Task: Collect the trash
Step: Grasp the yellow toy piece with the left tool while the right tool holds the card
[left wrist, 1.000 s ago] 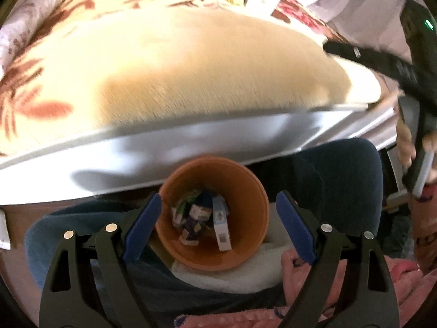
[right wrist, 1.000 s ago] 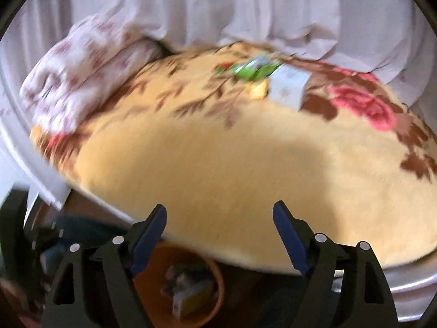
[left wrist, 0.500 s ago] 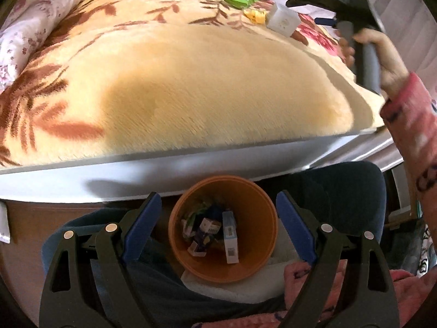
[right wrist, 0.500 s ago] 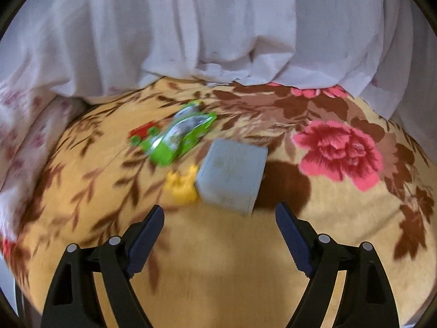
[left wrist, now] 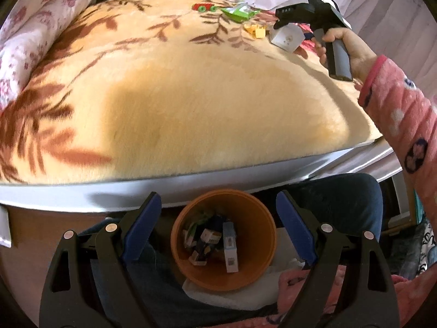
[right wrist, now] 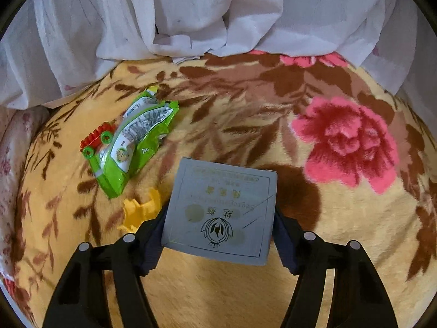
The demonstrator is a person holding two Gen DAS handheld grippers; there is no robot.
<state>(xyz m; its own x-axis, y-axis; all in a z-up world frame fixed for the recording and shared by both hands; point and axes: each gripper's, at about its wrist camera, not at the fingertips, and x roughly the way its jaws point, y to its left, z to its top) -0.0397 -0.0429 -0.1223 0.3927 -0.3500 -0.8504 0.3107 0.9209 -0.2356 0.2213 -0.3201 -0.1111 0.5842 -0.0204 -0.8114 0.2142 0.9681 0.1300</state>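
An orange bin [left wrist: 222, 239] with several scraps inside stands below the bed edge, between the fingers of my open, empty left gripper [left wrist: 218, 228]. On the yellow floral blanket [right wrist: 218, 295] lies a grey-white box [right wrist: 221, 213]; it also shows in the left wrist view [left wrist: 286, 37]. My right gripper [right wrist: 218, 242] has its pads against both sides of the box, which sits on the blanket. A green wrapper [right wrist: 133, 142] and a yellow scrap [right wrist: 140, 213] lie left of the box.
A red and green toy car [right wrist: 95, 142] lies by the wrapper. White curtains [right wrist: 218, 13] hang behind the bed. A flowered pillow [left wrist: 41, 41] is at the far left. A dark blue chair [left wrist: 341, 199] stands beside the bin.
My right gripper moved forward over the blanket to the grey-white box and closed its fingers onto the box's sides. My left gripper stayed over the bin.
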